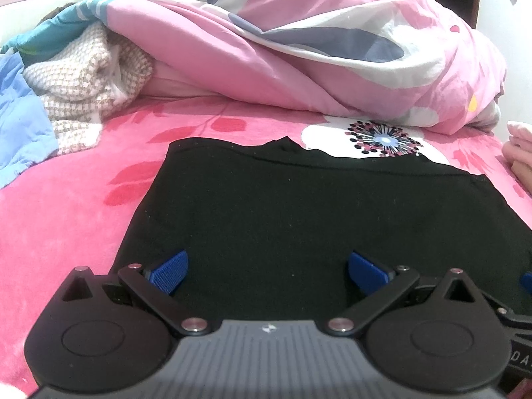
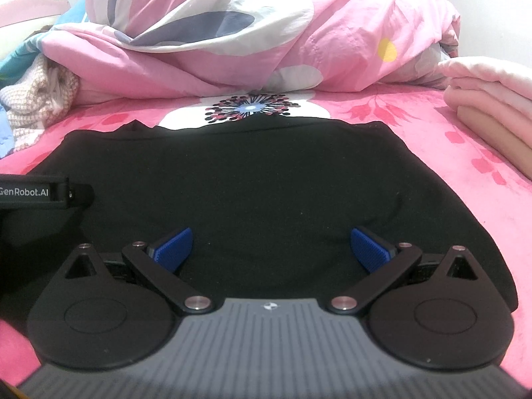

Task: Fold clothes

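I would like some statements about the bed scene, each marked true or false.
1. The black garment lies spread on the pink bedsheet. True.
2. The right gripper is shut on the garment. False: its fingers stand wide apart, holding nothing.
3. The left gripper is open. True.
4. Folded pale pink cloth sits to the garment's right. True.
5. The bundled quilt covers the garment. False: it lies beyond it.

Garment on the bed before us

Our garment lies on the sheet; quilt behind, folded pile right.
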A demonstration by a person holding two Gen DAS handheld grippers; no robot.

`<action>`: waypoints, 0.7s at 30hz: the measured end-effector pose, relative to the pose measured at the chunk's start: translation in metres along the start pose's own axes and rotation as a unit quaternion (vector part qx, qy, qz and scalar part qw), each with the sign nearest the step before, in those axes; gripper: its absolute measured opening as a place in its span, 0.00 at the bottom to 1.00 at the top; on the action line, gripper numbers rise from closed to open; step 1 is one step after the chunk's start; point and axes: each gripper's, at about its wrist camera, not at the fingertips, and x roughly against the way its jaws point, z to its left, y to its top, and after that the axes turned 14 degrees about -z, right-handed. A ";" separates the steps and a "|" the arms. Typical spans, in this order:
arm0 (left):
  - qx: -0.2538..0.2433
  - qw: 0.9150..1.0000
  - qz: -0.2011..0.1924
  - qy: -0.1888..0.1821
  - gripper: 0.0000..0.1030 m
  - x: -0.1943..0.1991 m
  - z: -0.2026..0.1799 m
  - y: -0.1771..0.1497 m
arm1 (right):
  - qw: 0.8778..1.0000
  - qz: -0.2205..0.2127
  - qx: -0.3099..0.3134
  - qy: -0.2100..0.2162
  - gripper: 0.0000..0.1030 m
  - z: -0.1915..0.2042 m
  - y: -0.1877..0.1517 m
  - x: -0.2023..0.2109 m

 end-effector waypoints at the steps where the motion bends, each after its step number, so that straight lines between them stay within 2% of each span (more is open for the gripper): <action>1: 0.000 1.000 0.000 0.000 1.00 0.000 0.000 0.000 | 1.000 0.000 0.000 0.000 0.99 0.000 0.000 0.000; 21: -0.018 1.000 -0.008 -0.015 1.00 0.004 0.000 -0.005 | 1.000 -0.003 0.001 0.000 0.99 0.001 0.000 -0.001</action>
